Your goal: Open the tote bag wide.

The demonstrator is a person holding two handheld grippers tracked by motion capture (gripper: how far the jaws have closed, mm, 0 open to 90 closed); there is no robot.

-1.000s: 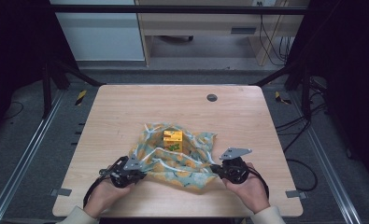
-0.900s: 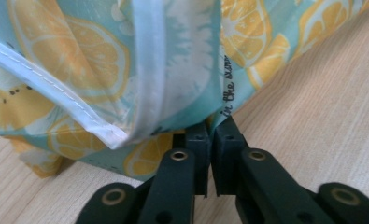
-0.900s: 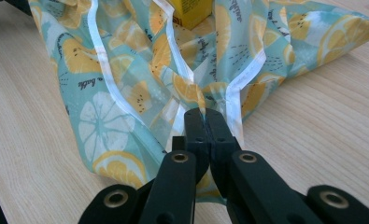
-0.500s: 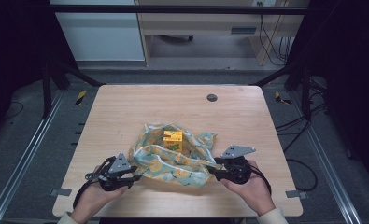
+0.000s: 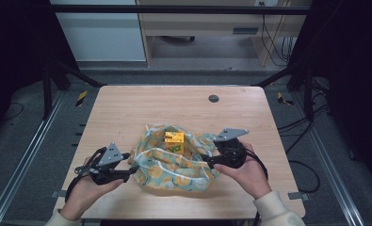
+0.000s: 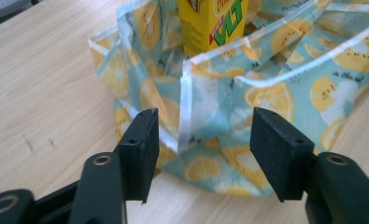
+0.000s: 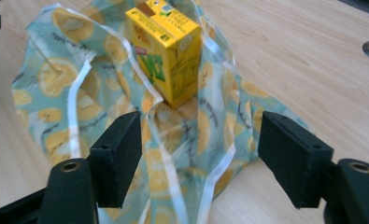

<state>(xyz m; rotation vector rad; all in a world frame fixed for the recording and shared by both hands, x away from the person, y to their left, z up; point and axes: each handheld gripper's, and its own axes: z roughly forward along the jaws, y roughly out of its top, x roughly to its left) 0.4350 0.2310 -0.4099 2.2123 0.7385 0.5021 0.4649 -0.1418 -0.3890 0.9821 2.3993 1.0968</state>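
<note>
Your L gripper (image 5: 133, 168) jaws just opened, off lemon-print cloth bag (image 5: 174, 165), R gripper (image 5: 206, 161) jaws likewise spread, bag crumpled mid counter (image 5: 127, 108), yellow juice carton (image 5: 174, 141) upright inside.

A light wood-grain table (image 5: 127, 117) carries the work. A crumpled lemon-print cloth (image 5: 174, 165) lies directly on it, near the front edge at the middle. A small round dark fitting (image 5: 214, 98) is set in the tabletop near the far edge, well apart from the cloth. Faint scuff marks are seen on the wood in the left gripper view.
</note>
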